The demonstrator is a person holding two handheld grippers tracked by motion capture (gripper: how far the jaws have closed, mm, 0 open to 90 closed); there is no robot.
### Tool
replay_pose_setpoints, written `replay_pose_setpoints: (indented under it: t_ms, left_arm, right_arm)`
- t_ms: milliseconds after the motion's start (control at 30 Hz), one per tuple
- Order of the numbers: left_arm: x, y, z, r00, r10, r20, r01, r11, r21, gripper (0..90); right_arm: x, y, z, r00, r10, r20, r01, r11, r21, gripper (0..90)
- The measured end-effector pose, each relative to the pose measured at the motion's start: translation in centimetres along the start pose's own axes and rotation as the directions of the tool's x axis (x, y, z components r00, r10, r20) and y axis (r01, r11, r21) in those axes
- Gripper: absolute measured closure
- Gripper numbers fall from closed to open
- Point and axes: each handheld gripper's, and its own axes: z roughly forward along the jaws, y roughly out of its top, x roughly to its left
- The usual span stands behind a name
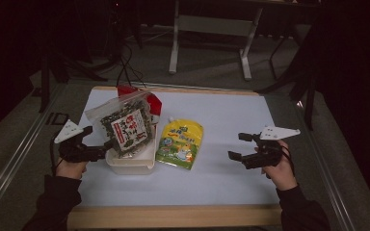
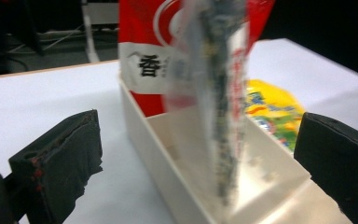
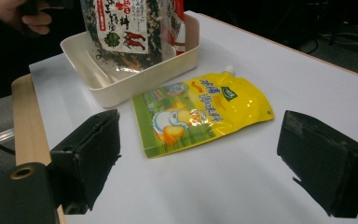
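Seen from above: clear bag of dried greens (image 1: 125, 126) standing upright in a cream tub (image 1: 131, 163) at centre left of the white counter (image 1: 221, 183), a red packet (image 1: 150, 100) tucked behind it. Left gripper (image 1: 107, 145) just beside the tub's near-left edge, jaws apart, clamped on nothing; bag edge-on between them in the left gripper view, long axis vertical. Yellow spout pouch (image 1: 180, 143) flat on the counter just right of the tub, spout toward the upper left, long axis running front to back. Right gripper (image 1: 237, 147) at centre right, jaws wide apart and empty, pointing left at the pouch, well apart from it. Likely next: right gripper, the nearer one, closing in from the pouch's right edge.
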Motion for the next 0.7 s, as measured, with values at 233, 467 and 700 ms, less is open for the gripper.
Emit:
replay_pose_setpoints:
  t_ms: [233,467,700]
  left_arm:
    - [-2.1,-0.5,-2.1,0.9997,-0.003,0.024,0.004,0.9988,-0.048,2.1]
    - [-4.5,-1.5,-3.8,0.9979,0.014,0.063,-0.010,0.9975,-0.070,2.1]
    - [-6.8,-3.4,-4.6,0.9856,0.034,0.165,-0.030,0.9992,-0.027,2.1]
  right_arm:
    - [0.0,0.0,0.2,0.9998,-0.017,-0.004,0.017,0.999,0.031,13.5]
    - [0.0,0.0,0.2,0.9998,-0.015,-0.013,0.015,0.999,0.028,13.5]
    - [0.1,0.0,0.3,0.9997,-0.021,-0.015,0.021,0.999,0.027,13.7]
